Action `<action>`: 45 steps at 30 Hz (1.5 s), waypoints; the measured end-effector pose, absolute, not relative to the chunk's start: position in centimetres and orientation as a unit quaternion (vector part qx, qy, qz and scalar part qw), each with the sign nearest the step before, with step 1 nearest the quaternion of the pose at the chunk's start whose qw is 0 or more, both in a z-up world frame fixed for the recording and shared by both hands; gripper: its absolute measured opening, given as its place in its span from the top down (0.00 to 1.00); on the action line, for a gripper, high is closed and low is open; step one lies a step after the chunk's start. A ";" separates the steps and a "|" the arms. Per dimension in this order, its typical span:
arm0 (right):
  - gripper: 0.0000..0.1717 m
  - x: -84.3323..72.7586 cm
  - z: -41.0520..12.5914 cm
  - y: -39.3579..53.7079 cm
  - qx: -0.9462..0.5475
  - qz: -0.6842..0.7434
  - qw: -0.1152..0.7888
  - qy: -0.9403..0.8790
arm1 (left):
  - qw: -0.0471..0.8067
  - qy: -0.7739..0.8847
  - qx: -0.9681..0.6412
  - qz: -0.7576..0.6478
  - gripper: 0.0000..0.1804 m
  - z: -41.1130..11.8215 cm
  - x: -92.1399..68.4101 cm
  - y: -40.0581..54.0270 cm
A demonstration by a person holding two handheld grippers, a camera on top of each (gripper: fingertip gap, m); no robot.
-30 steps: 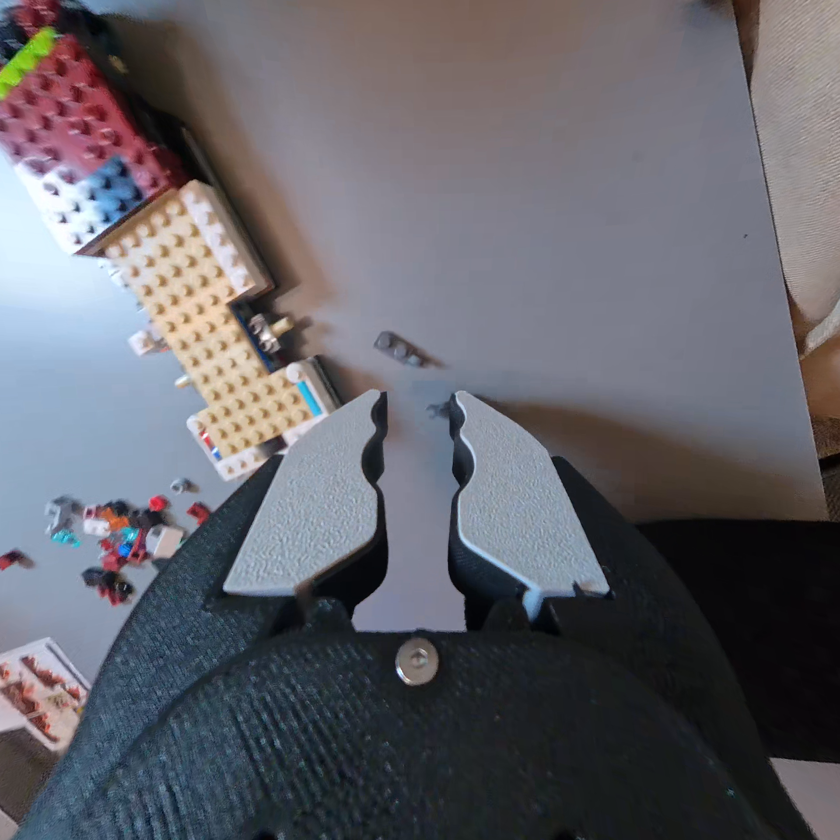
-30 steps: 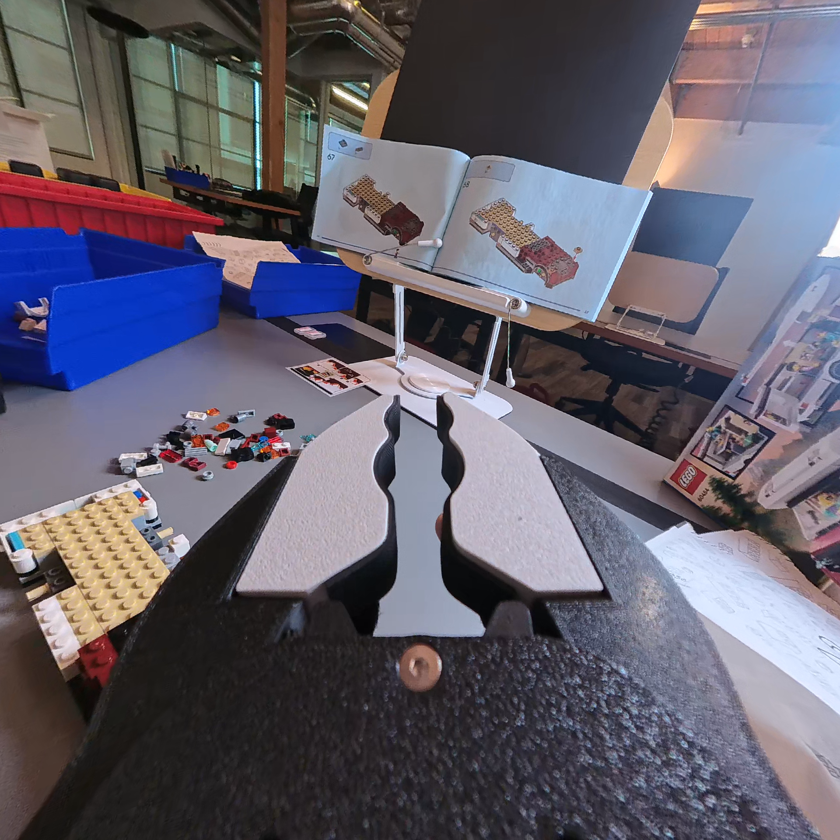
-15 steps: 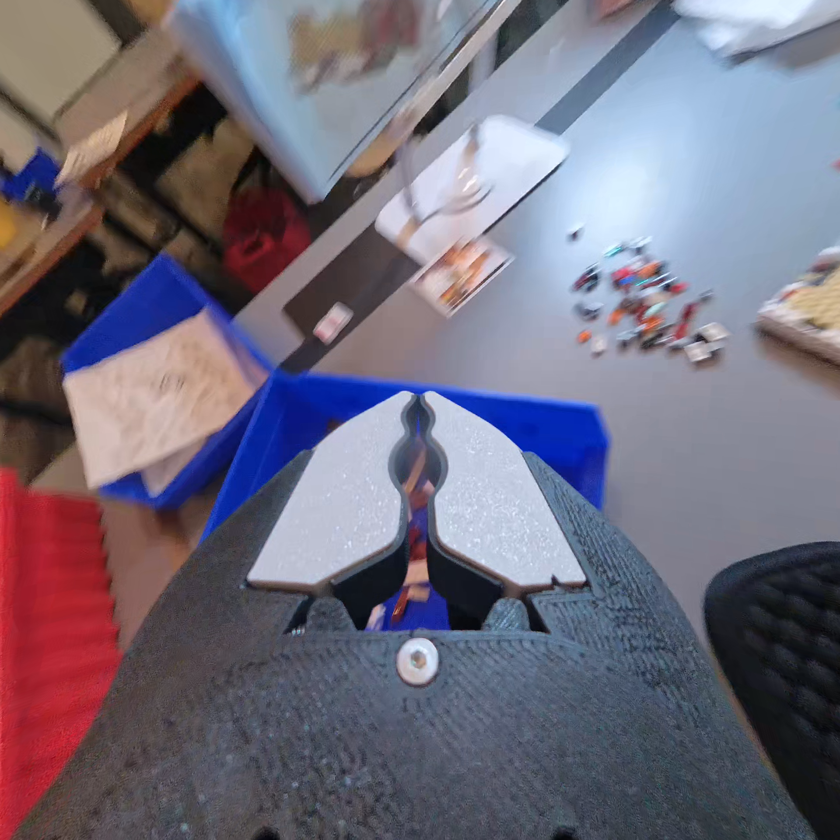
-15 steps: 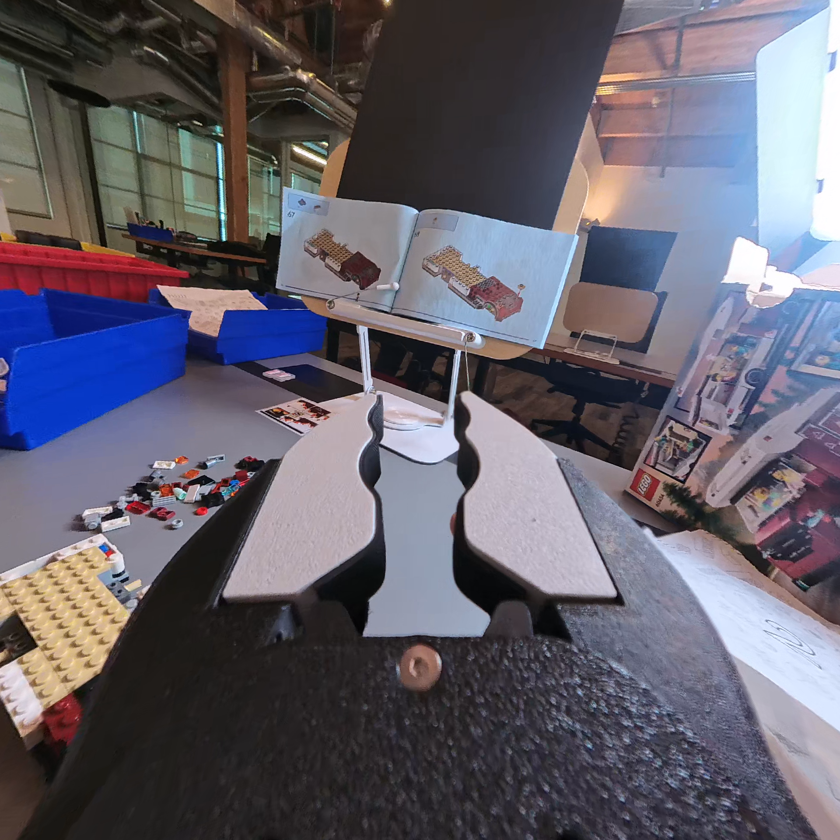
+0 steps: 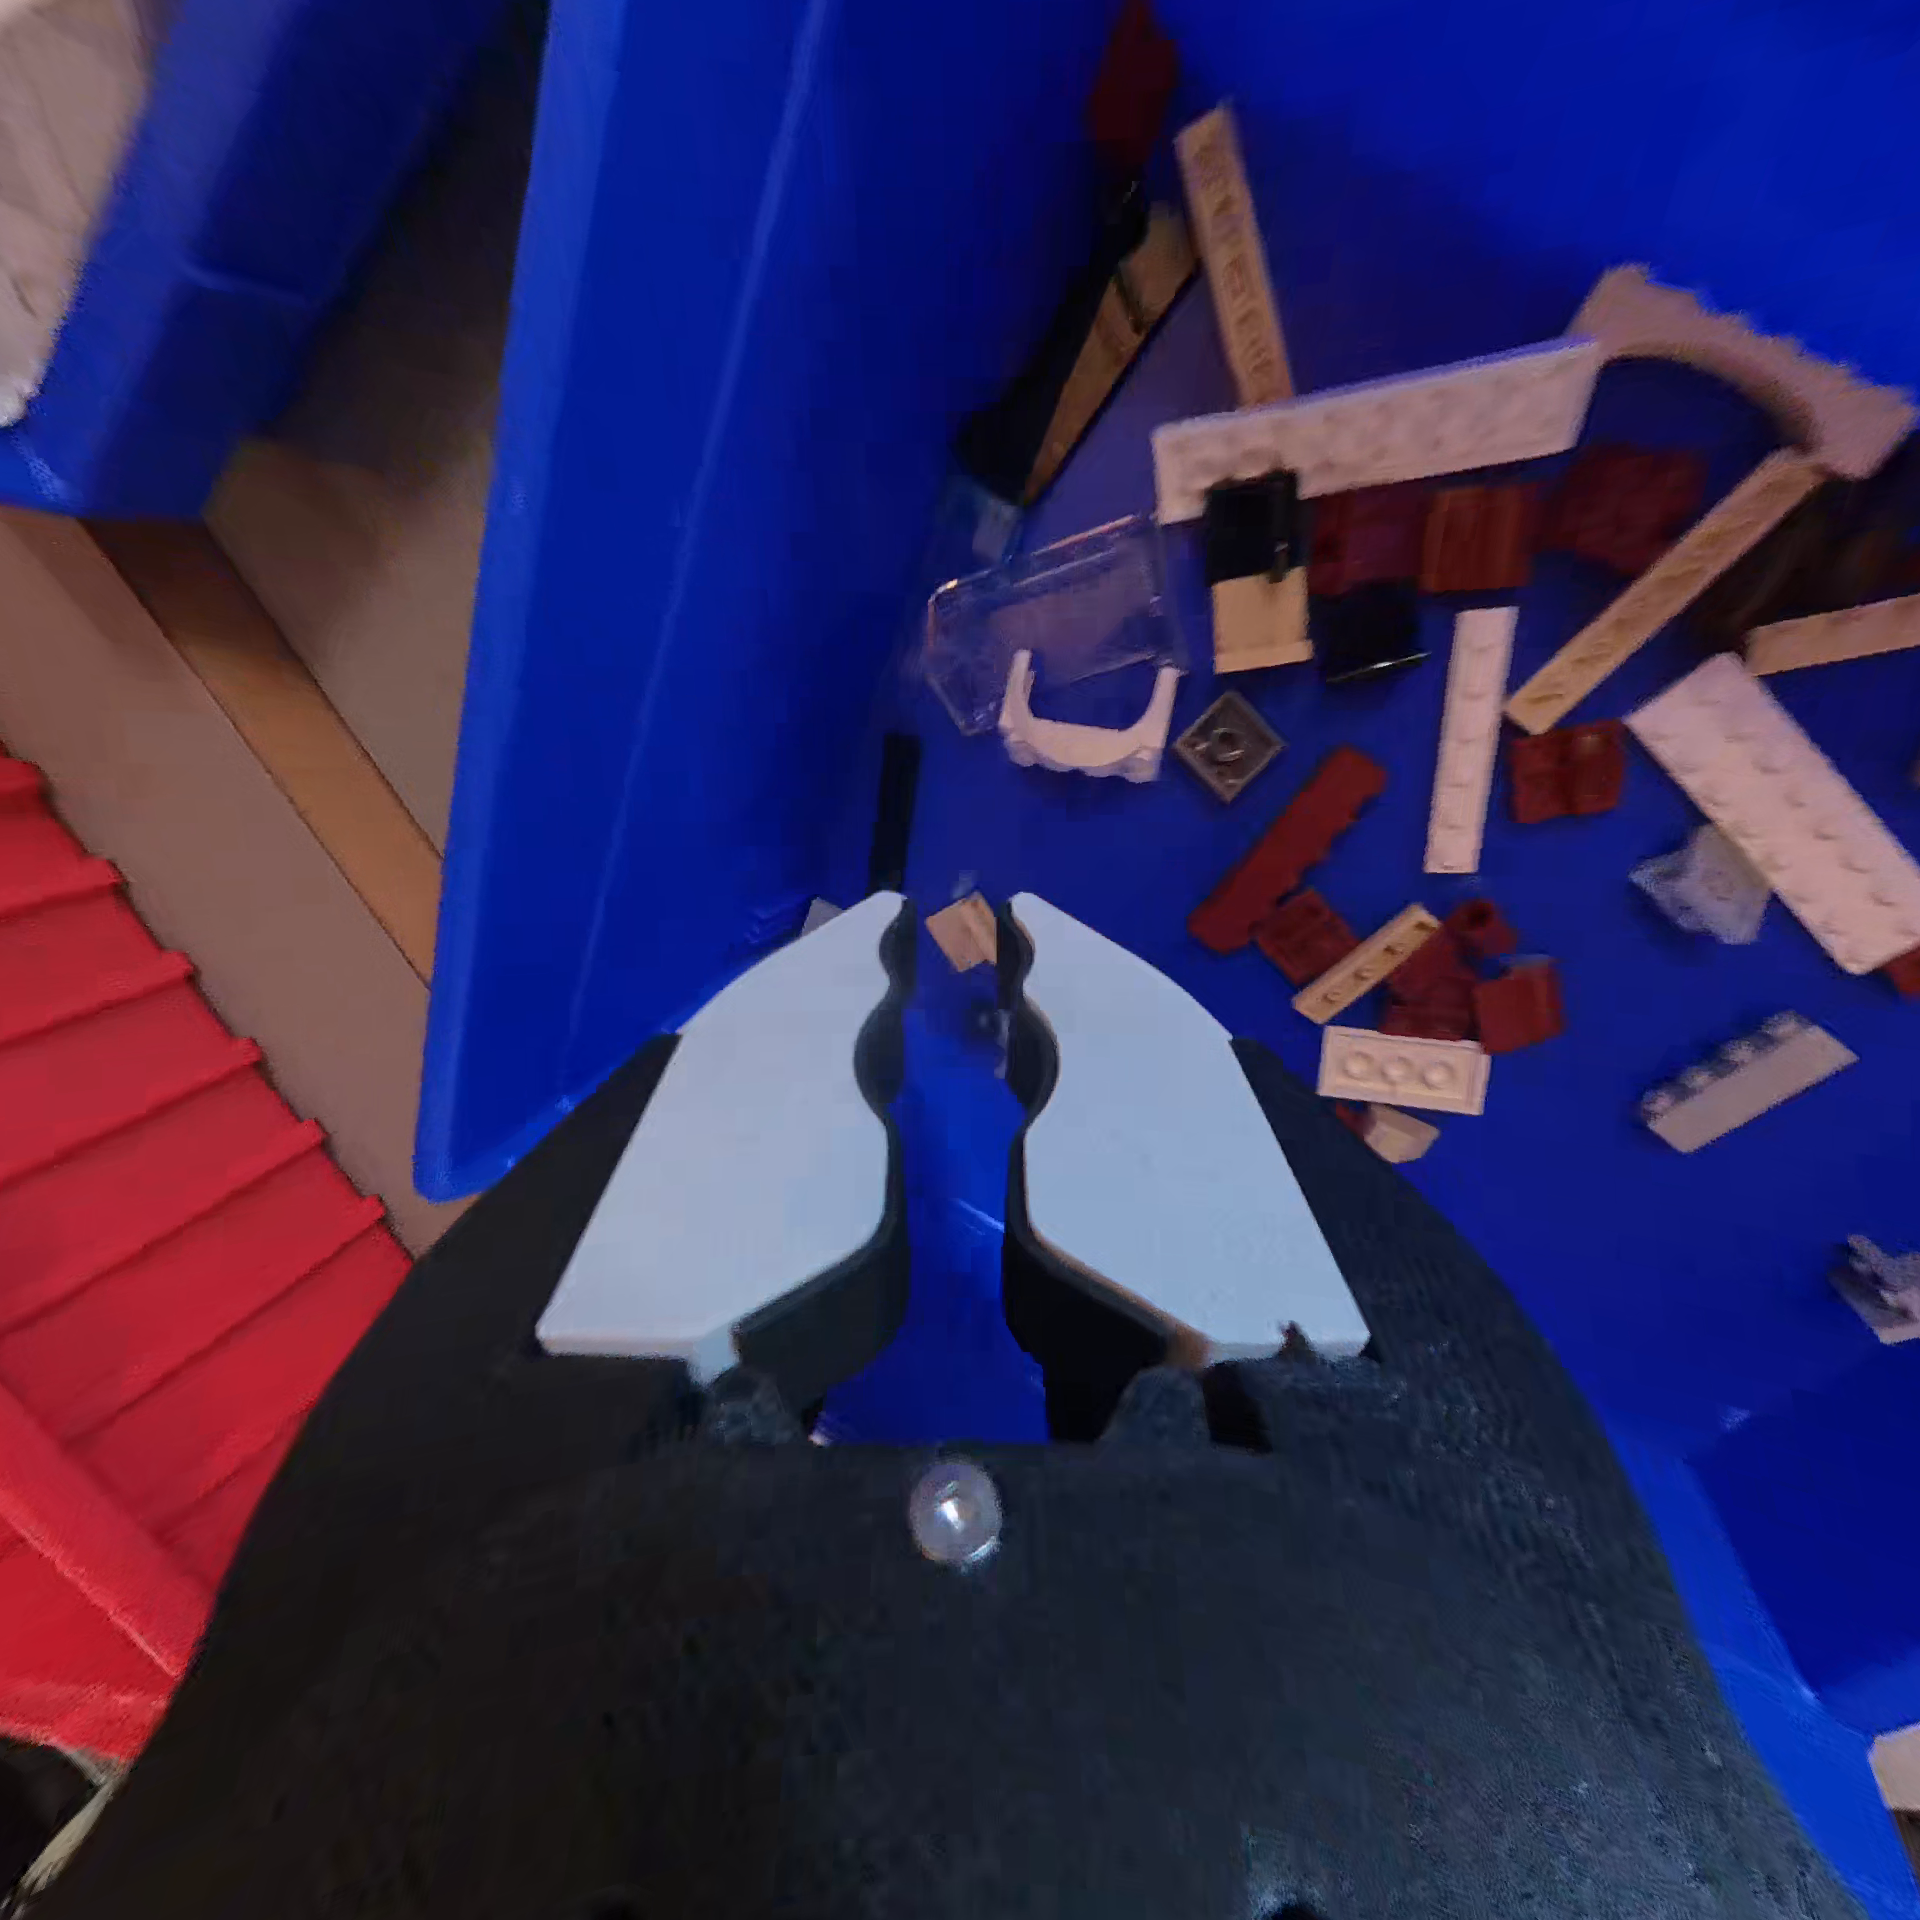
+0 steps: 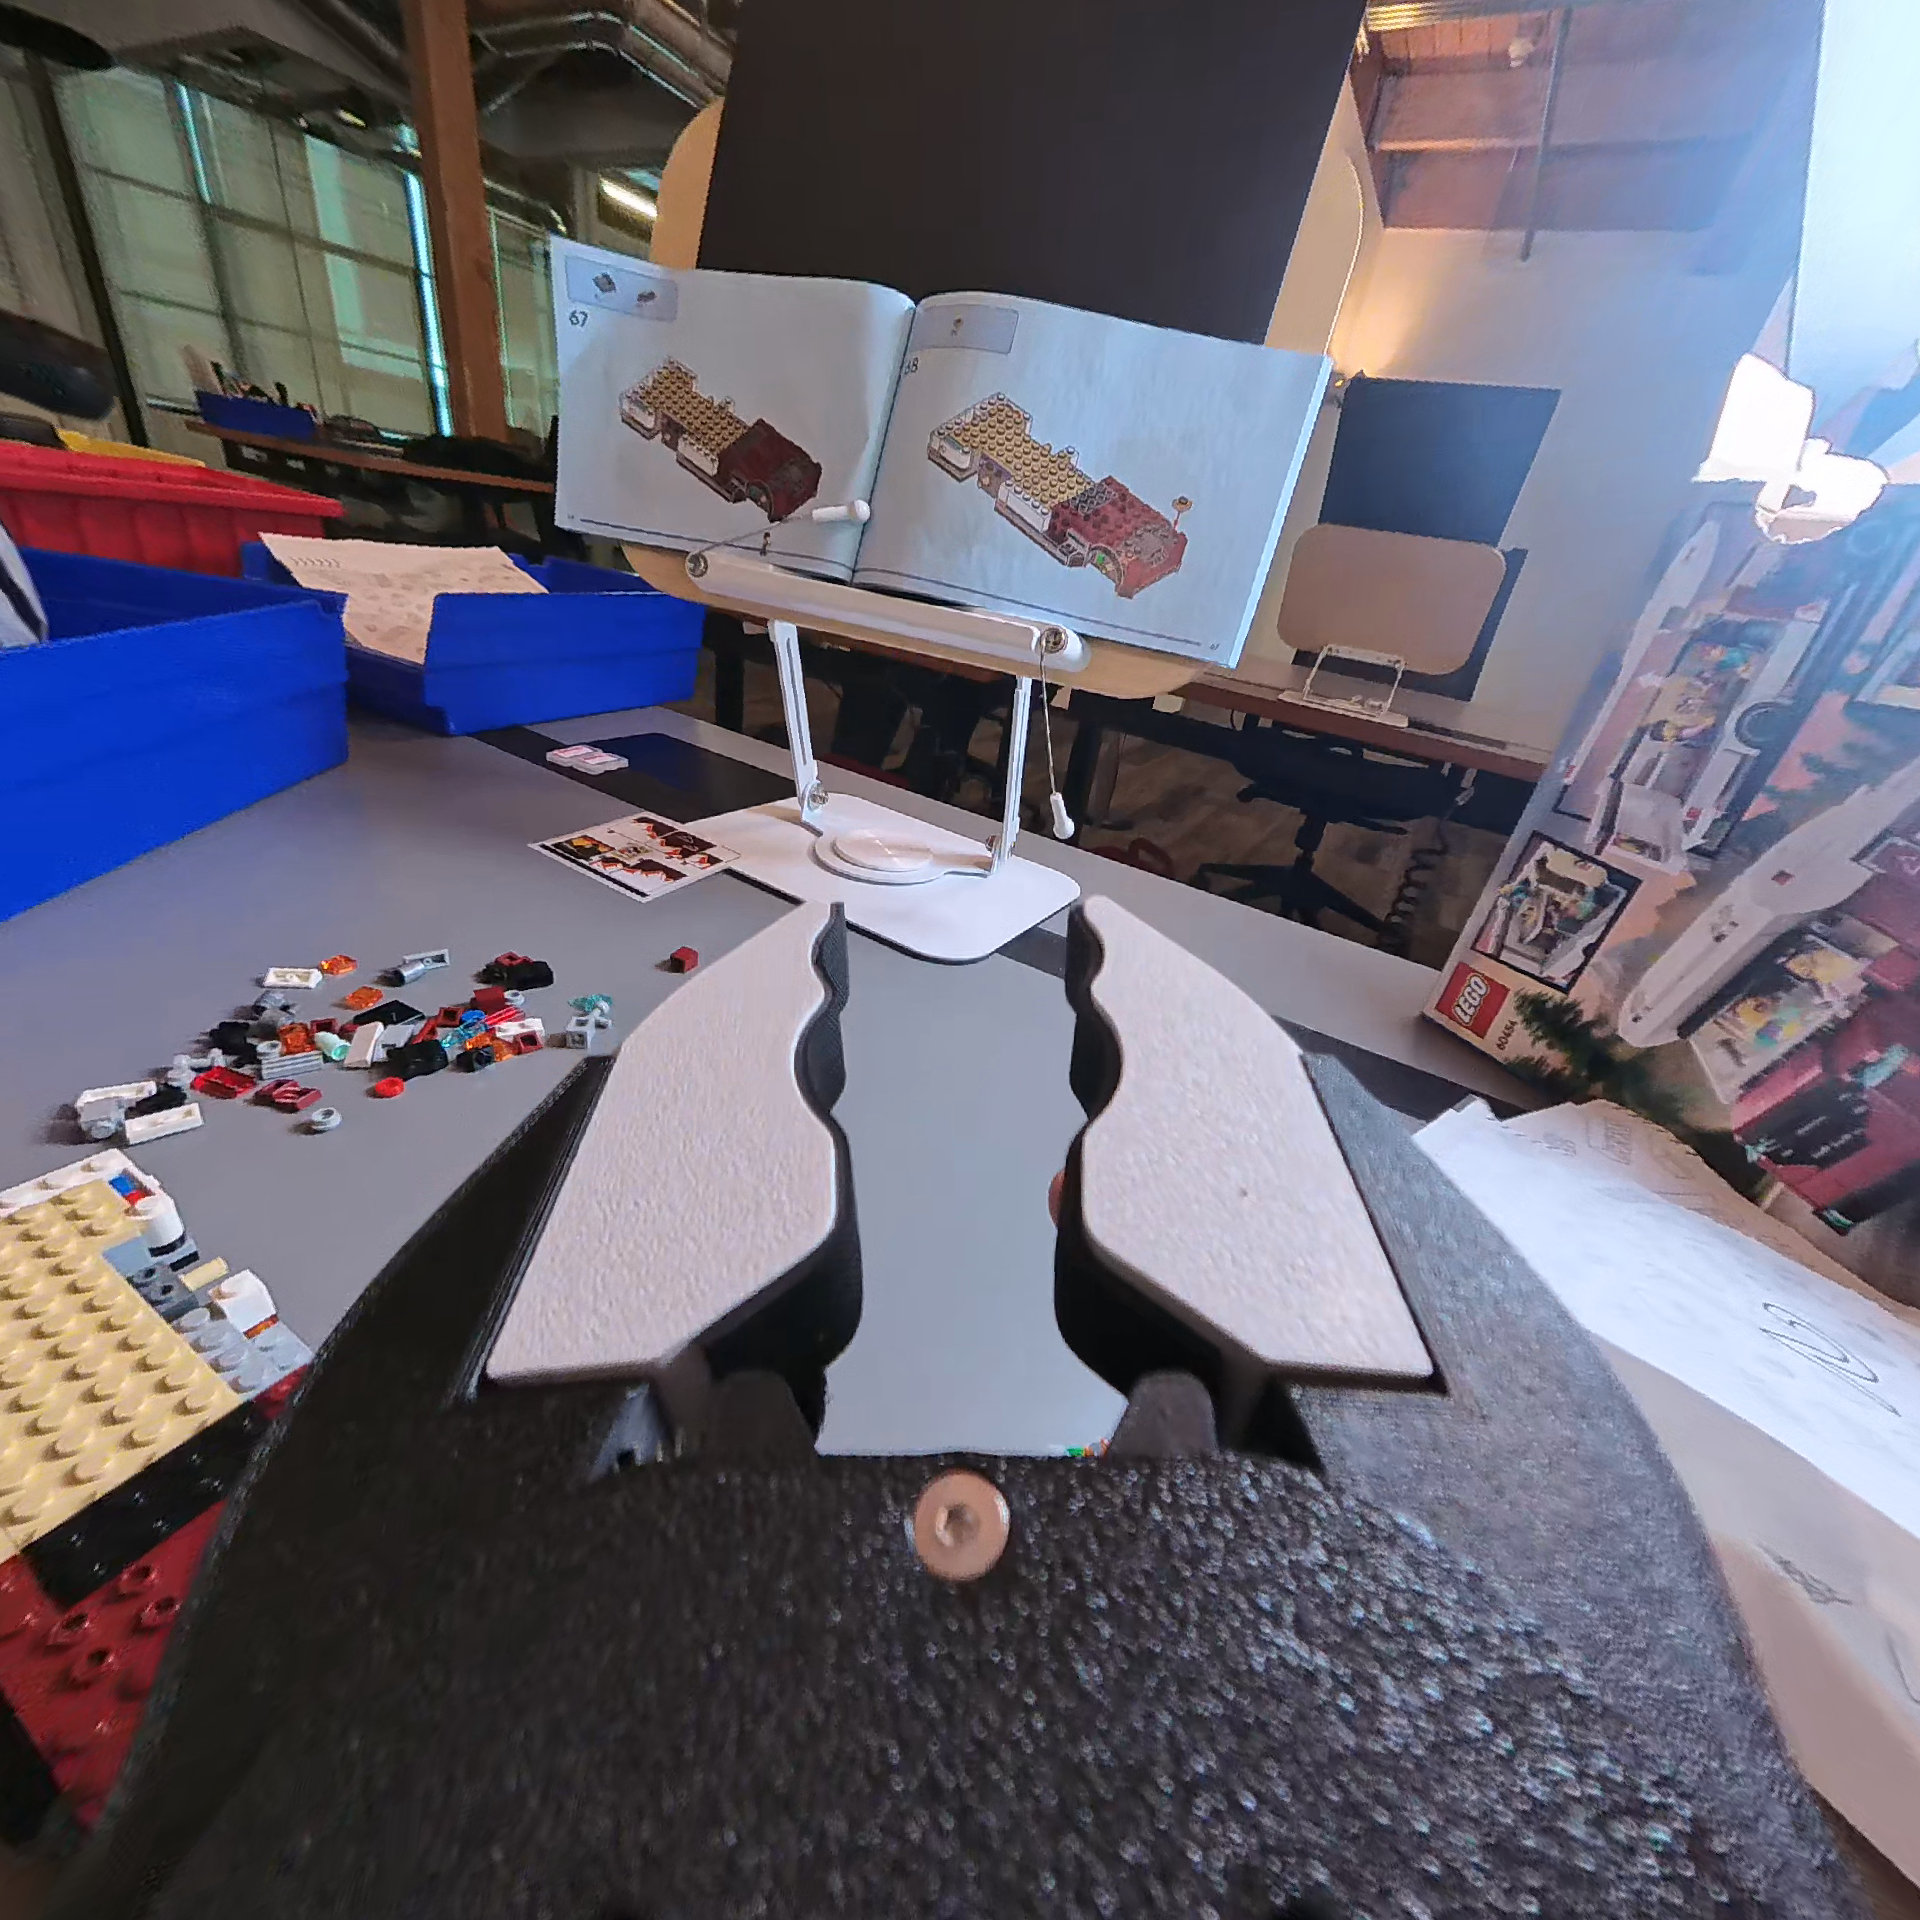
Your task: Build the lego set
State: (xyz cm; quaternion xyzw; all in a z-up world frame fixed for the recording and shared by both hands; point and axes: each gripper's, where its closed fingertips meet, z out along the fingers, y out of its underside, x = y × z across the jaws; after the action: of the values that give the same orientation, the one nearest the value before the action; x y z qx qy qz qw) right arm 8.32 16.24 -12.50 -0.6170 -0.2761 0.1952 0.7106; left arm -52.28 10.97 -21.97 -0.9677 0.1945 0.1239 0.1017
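Your left wrist view is filled across the top and right by a deep blue plastic bin [image 5: 727, 520], with a ribbed red plastic bin [image 5: 156, 1143] at the lower left of the frame. On the blue bin's floor, at right, lies a loose scatter of white, tan and dark red toy building plates [image 5: 1455, 727], with a clear windscreen piece [image 5: 1049, 613] near the centre.

Your left gripper [image 5: 958, 920] reaches down into that bin with its jaws narrowly parted. A small tan brick piece [image 5: 964, 928] shows between the tips, close to the right finger; the frame is blurred there, so I cannot tell whether the pads press on it or it simply lies on the bin floor beneath.

In your right wrist view, a grey tabletop [image 6: 416, 852] runs across the middle. An open instruction booklet [image 6: 935, 457] sits on a white metal stand [image 6: 914, 883] at upper centre, and a printed cardboard set box [image 6: 1714, 883] stands at right. A partly built tan studded model [image 6: 94, 1351] lies at lower left, with a scatter of tiny mixed-colour pieces [image 6: 364, 1039] above it.

Your right gripper [image 6: 951, 925] hovers over bare table, jaws well apart, gripping nothing.
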 end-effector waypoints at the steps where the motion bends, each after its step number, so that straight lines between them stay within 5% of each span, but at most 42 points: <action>1: 0.77 8.3 -12.6 16.3 -0.618 0.195 0.709 -0.276 | 0.081 0.194 -0.970 0.123 0.91 -22.6 -52.8 10.9; 10: 0.78 8.2 -13.3 16.6 -0.627 0.199 0.701 -0.276 | -0.083 0.217 -0.965 0.119 0.90 -26.1 -53.8 8.5; 18: 0.79 8.2 -13.2 16.5 -0.625 0.202 0.700 -0.279 | -0.056 0.276 -0.959 0.032 0.96 -25.1 -50.0 8.3; 24: 0.79 7.9 -13.2 16.4 -0.624 0.207 0.698 -0.285 | -0.013 0.370 -0.927 -0.053 0.84 -22.7 -45.4 6.6; 33: 0.80 7.8 -13.2 16.3 -0.623 0.202 0.699 -0.287 | 0.086 0.359 -0.929 0.025 0.87 -23.2 -46.4 11.6; 45: 0.80 8.0 -13.5 16.5 -0.627 0.201 0.696 -0.286 | 0.000 0.415 -0.907 0.069 0.89 -25.8 -47.9 11.0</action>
State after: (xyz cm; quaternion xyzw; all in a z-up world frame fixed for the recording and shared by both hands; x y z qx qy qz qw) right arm 7.97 16.52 -13.50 -0.6274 -0.2856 0.2008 0.6960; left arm -47.85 10.95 -25.80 -0.9071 0.4153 0.0687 0.0001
